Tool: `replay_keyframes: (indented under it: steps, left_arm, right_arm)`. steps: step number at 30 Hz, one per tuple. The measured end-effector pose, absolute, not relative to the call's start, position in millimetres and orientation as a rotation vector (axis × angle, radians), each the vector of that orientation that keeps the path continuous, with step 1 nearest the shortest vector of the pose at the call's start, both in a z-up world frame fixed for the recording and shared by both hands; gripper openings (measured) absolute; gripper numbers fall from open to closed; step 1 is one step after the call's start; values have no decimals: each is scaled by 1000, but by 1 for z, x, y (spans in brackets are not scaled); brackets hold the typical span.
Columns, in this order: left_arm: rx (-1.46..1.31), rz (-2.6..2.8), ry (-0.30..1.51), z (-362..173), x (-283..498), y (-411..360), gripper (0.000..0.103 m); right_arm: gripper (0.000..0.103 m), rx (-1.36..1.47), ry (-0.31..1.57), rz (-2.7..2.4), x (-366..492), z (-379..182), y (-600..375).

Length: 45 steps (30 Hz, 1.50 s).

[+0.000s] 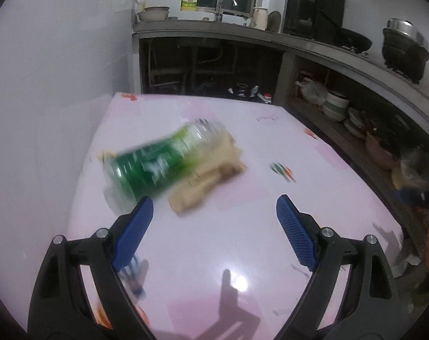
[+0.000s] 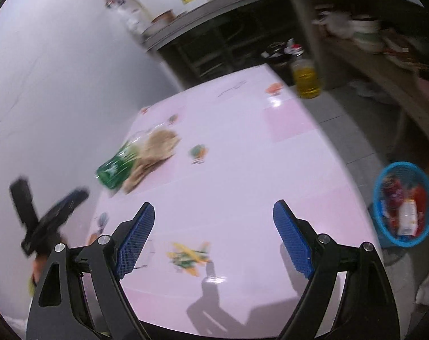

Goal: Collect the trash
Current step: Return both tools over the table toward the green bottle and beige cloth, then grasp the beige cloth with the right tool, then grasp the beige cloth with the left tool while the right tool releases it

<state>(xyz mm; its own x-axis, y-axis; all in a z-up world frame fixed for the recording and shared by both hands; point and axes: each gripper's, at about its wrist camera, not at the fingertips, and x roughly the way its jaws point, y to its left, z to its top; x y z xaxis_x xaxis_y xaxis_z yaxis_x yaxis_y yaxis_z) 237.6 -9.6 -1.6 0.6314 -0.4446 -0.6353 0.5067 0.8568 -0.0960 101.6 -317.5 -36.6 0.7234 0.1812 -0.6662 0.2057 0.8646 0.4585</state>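
The glossy pink worktop (image 1: pixel 242 147), printed with small cartoon decals, carries two items of trash. A clear plastic bottle with a green label (image 1: pixel 155 164) lies on its side near the left edge of the worktop, next to the pale wall. A crumpled tan paper wrapper (image 1: pixel 211 175) lies touching the bottle on its right side. Both items are blurred in each view.

The left gripper (image 1: pixel 214 212) hovers above the worktop with its blue ribbed fingers (image 1: pixel 133 235) spread wide and nothing between them. The tip of the left-hand finger overlaps the bottle's base in the left wrist view; contact cannot be confirmed.

The right gripper (image 2: pixel 213 215) is likewise spread wide and empty, angled down over the near part of the worktop. From this view the bottle (image 2: pixel 115 170) and wrapper (image 2: pixel 155 153) lie well beyond its fingers (image 2: pixel 135 238), toward the wall. The left gripper (image 2: pixel 48 218) appears blurred at the left edge of the right wrist view.

A round blue plastic basket (image 2: pixel 381 198), holding red and white packaging, stands on the grey tiled floor (image 2: pixel 344 107) to the right of the worktop. A bottle of yellow liquid (image 2: pixel 305 79) stands beyond the far corner of the worktop. A grey kitchen counter (image 1: pixel 203 27) with a tap and bowls runs along the far wall.
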Motion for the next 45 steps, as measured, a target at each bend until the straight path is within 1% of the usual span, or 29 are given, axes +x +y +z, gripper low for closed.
replay_keyframes:
  steps: [4, 7, 10, 14, 17, 21, 23, 26, 27, 28, 31, 36, 40, 45]
  left_arm:
    - [105, -517, 789, 8, 301, -12, 85]
    - [147, -447, 824, 3, 338, -14, 84]
    - [235, -374, 857, -11, 360, -16, 84]
    - [242, -383, 895, -22, 370, -14, 84]
    - [217, -383, 913, -27, 374, -8, 84]
    - [194, -381, 936, -32, 378, -1, 84]
    - [178, -379, 950, -35, 379, 3, 84]
    - [124, -373, 942, -33, 375, 14, 84]
    - [110, -375, 923, -30, 371, 16, 84]
    - [93, -381, 887, -24, 363, 20, 84]
    - [62, -456, 794, -11, 334, 22, 84]
    - [67, -620, 751, -13, 274, 18, 84]
    - [119, -743, 775, -38, 225, 11, 83]
    - [140, -797, 849, -73, 198, 6, 83]
  right_arm:
    - [83, 564, 840, 89, 141, -39, -293]
    - [83, 618, 910, 181, 190, -47, -274]
    - [83, 646, 958, 196, 232, -56, -261]
    - [83, 603, 1003, 211, 297, -66, -233]
    - [80, 576, 1023, 191, 332, -73, -219]
    - [70, 547, 1064, 164, 360, -86, -207]
    - [60, 521, 1085, 145, 367, -94, -201]
    - [37, 502, 1087, 142, 368, -98, -198]
    - [22, 514, 1098, 159, 366, -100, -198]
    - [13, 528, 1110, 170, 364, -102, -199]
    - [10, 531, 1138, 211, 349, -105, -201]
    - [9, 509, 1199, 303, 319, -105, -198]
    - [9, 499, 1274, 415, 292, -107, -194]
    - [9, 548, 1375, 547, 276, -120, -191]
